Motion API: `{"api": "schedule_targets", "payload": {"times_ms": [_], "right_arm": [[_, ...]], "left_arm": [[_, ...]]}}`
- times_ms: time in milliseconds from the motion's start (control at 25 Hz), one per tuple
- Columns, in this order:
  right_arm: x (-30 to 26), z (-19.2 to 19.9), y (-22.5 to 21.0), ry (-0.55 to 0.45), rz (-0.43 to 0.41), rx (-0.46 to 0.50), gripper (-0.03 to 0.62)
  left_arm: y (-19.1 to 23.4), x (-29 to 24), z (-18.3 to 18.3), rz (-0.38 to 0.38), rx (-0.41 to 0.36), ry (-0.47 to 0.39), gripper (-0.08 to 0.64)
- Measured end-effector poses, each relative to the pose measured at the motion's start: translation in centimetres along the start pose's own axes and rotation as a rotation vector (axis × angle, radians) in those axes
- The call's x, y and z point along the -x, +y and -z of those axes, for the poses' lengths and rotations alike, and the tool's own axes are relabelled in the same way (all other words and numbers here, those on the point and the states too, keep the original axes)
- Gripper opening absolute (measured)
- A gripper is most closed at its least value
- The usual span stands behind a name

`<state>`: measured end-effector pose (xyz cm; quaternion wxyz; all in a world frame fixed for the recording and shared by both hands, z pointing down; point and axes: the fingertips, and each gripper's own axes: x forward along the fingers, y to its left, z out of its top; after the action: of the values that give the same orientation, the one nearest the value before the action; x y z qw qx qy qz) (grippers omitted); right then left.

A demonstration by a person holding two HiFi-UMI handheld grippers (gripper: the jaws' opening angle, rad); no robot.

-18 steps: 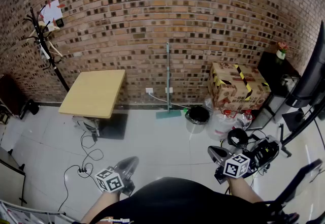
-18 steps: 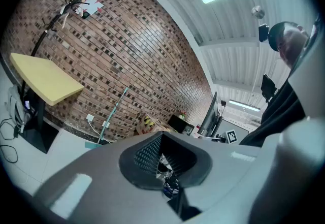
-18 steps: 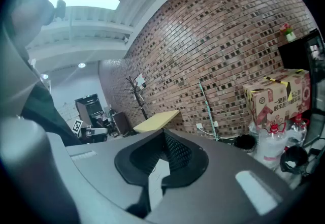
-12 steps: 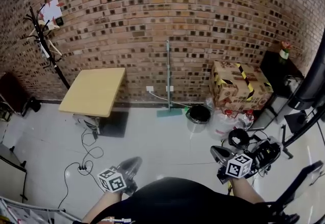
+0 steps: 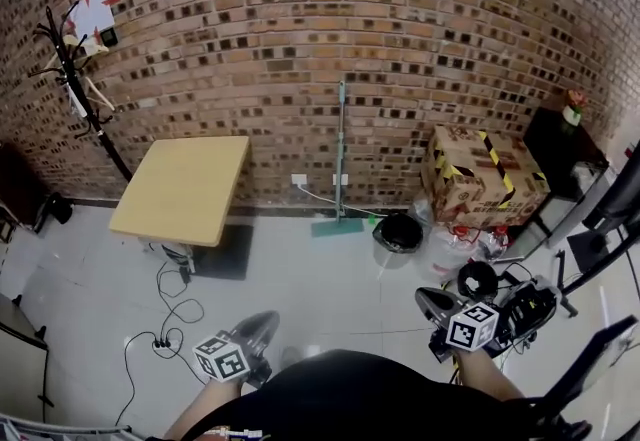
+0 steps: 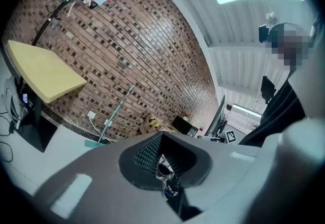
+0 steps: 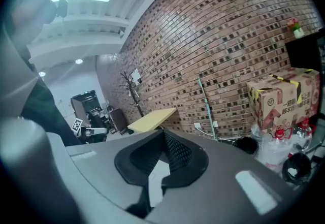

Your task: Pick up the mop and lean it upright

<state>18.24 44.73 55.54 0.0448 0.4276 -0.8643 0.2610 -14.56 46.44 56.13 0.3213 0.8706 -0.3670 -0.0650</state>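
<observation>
The mop [image 5: 340, 151] stands upright against the brick wall, its green head [image 5: 336, 226] on the floor by the wall sockets. It also shows far off as a thin pole in the left gripper view [image 6: 118, 111] and the right gripper view [image 7: 205, 103]. Both grippers hang low near my body, far from the mop. My left gripper [image 5: 258, 321] is shut with nothing in it [image 6: 161, 136]. My right gripper [image 5: 425, 299] is shut and empty too [image 7: 163, 134].
A yellow table [image 5: 185, 184] stands left of the mop, with cables [image 5: 165, 319] on the floor before it. A coat rack [image 5: 80, 89] is at far left. A black bin [image 5: 400, 230], plastic bags and a taped cardboard box [image 5: 482, 174] sit right of the mop.
The head view has tilted a little, so the wall and mop sit slightly lower and to the right. Both grippers stay low and shut. The mop has not moved.
</observation>
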Motion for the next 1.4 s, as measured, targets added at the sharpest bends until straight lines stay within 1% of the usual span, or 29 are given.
{"api": "schedule_targets", "payload": {"times_ms": [160, 360, 480, 560, 680, 760, 840, 960, 1040, 1120, 1280, 1400], "right_arm": [[-6.0, -3.0, 0.2, -0.025, 0.048, -0.007, 0.014], [-13.7, -7.6, 0.4, -0.053, 0.094, -0.002, 0.014], [-17.6, -9.1, 0.4, -0.04, 0.088, 0.011, 0.017], [-19.7, -10.1, -0.4, -0.028, 0.084, 0.019, 0.02], [-22.0, -11.5, -3.1, -0.022, 0.088, 0.007, 0.021], [-23.6, -12.4, -5.3, -0.016, 0.076, -0.002, 0.021], [-25.5, -13.7, -7.9, -0.008, 0.049, 0.004, 0.023], [-28.5, -16.4, -12.6, 0.004, -0.003, 0.037, 0.023], [-30.3, -18.2, -15.9, 0.026, -0.037, 0.047, 0.023], [-32.0, -20.2, -18.6, 0.047, -0.078, 0.059, 0.023], [-35.6, -24.5, -23.1, 0.055, -0.139, 0.096, 0.029], [-38.4, -26.1, -25.2, 0.07, -0.16, 0.117, 0.042]], "left_arm": [[5.9, -1.8, -4.3, 0.037, -0.005, 0.037, -0.006], [12.3, -4.5, -10.6, 0.106, -0.058, 0.084, -0.006], [15.5, -6.5, -13.9, 0.114, -0.073, 0.074, -0.006], [17.0, -8.0, -15.7, 0.113, -0.071, 0.057, -0.006], [18.8, -10.5, -16.7, 0.102, -0.06, 0.053, -0.006], [20.0, -12.4, -17.3, 0.081, -0.058, 0.051, -0.006], [21.0, -14.6, -18.2, 0.052, -0.061, 0.034, -0.005], [22.0, -18.9, -20.1, -0.003, -0.062, -0.015, -0.006], [22.3, -21.8, -21.1, -0.051, -0.045, -0.048, -0.006], [22.1, -24.6, -21.9, -0.083, -0.039, -0.065, -0.006], [22.2, -30.2, -24.1, -0.123, -0.054, -0.082, -0.006], [22.3, -32.9, -25.1, -0.127, -0.058, -0.078, -0.006]]}}
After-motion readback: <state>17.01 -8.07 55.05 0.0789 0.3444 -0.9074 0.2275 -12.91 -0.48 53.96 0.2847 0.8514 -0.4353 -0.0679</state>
